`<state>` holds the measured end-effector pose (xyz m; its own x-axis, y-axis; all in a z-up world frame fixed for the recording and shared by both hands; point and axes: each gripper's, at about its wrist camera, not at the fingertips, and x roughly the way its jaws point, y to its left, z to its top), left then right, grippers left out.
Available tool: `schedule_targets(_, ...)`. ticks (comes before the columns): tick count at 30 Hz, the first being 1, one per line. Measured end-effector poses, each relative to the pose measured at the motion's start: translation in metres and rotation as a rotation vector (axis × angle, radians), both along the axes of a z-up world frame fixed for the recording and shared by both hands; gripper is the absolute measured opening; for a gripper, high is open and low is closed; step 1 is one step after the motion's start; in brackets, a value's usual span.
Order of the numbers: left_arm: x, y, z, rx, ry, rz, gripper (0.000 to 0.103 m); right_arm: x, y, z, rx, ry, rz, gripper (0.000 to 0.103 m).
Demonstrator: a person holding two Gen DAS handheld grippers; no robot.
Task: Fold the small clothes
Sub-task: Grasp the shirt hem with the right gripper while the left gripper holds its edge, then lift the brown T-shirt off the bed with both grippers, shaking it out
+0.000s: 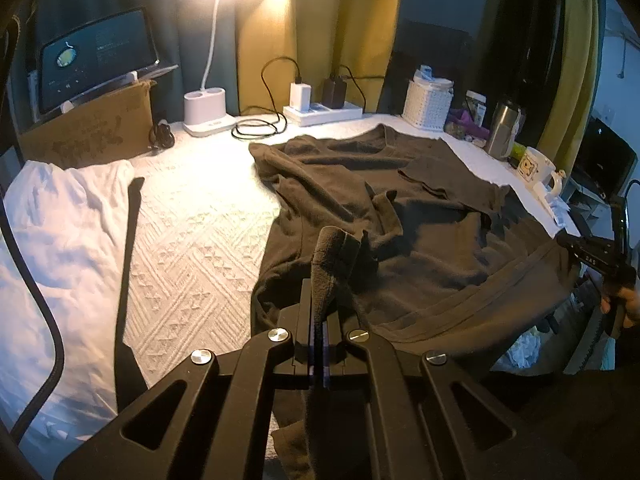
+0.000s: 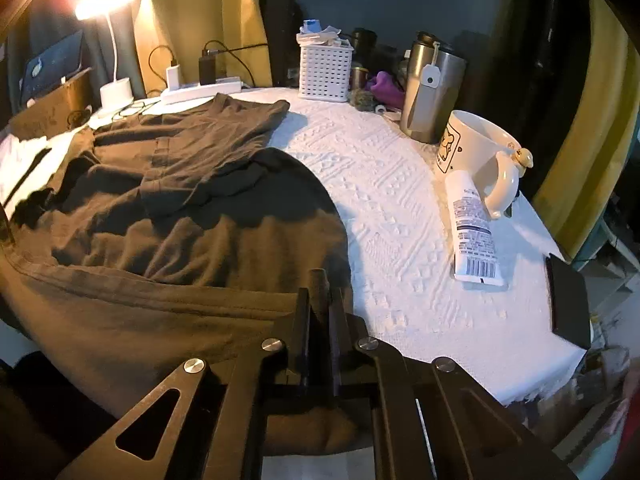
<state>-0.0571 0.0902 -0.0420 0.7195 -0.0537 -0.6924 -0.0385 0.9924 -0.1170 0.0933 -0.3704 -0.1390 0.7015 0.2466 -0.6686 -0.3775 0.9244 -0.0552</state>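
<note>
A dark brown T-shirt point(image 1: 420, 216) lies spread and rumpled on the white textured table cover point(image 1: 200, 232), neck toward the back. My left gripper point(image 1: 320, 312) is shut on the shirt's near left hem corner, and a tuft of cloth sticks up between the jaws. My right gripper point(image 2: 319, 300) is shut on the near right hem of the same shirt point(image 2: 168, 208). The right gripper also shows at the right edge of the left wrist view point(image 1: 596, 258). The hem hangs over the table's front edge between the two grippers.
A white garment point(image 1: 60, 240) lies at the left. At the back stand a lit desk lamp point(image 1: 204, 112), a power strip point(image 1: 324, 114), a white basket point(image 2: 325, 68), a steel tumbler point(image 2: 430, 92), a cream mug point(image 2: 476, 152), a white tube point(image 2: 474, 232) and a dark wallet point(image 2: 568, 304).
</note>
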Motion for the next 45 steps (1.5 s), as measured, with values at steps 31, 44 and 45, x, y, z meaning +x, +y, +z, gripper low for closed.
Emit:
schedule_targets(31,0.03,0.038,0.065,0.038,-0.218,0.136,0.001,0.058,0.019,0.143,0.096,-0.289,0.028,0.007)
schedule_targets(44,0.081,0.055,0.069,0.042,-0.223,0.16,0.001,0.113,0.045,0.157,0.101,-0.288,0.051,0.007)
schedule_targets(45,0.085,0.056,0.069,0.044,-0.22,0.16,0.001,0.117,0.047,0.157,0.101,-0.286,0.053,0.007)
